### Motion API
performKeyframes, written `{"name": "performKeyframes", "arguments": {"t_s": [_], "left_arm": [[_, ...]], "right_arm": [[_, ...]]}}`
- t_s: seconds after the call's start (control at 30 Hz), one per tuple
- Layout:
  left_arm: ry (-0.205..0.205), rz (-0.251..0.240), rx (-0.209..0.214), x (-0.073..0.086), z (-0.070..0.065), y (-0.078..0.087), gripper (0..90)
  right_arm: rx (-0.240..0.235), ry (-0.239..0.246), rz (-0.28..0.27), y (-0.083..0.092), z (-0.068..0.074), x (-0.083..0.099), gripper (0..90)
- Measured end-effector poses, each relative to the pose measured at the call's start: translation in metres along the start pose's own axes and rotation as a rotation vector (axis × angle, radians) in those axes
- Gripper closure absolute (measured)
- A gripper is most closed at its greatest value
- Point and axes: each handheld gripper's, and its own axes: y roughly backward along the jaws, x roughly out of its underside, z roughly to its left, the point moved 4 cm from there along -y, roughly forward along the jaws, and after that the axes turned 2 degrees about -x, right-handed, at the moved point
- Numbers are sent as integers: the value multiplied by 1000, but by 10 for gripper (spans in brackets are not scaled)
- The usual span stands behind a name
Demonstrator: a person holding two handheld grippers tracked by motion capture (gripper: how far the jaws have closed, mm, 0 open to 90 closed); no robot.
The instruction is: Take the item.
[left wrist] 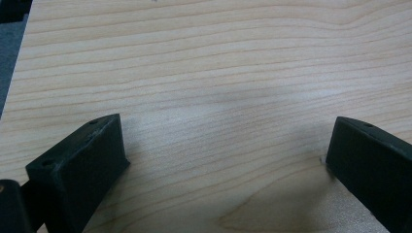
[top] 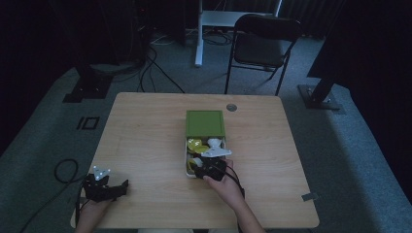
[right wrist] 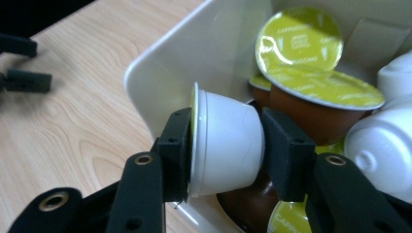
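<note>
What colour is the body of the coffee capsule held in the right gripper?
White plastic coffee capsule with a yellow-green foil lid; clearest in the right gripper view.

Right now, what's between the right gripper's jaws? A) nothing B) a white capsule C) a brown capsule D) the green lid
B: in the right gripper view the right gripper has both jaws pressed on a white capsule lying on its side at the box's near corner.

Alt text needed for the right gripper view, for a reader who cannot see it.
The right gripper is shut on a white coffee capsule, held sideways at the near corner of a white box. More capsules lie in the box, brown ones with yellow-green foil lids and white ones.
</note>
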Motion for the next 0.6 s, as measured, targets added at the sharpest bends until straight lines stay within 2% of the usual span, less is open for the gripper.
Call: {"name": "performKeyframes", "arguments": {"t_s": [0.27, 0.43, 0.6], "left_arm": [[2, -1, 0, 0, 0, 0, 10], [2, -1, 0, 0, 0, 0, 10], [2, -1, 0, 0, 0, 0, 10]], "right_arm": [[9, 0, -27, 14, -4, -9, 564], [-14, -20, -49, 22, -5, -14, 563], [-8, -9, -65, 27, -6, -20, 563]]}}
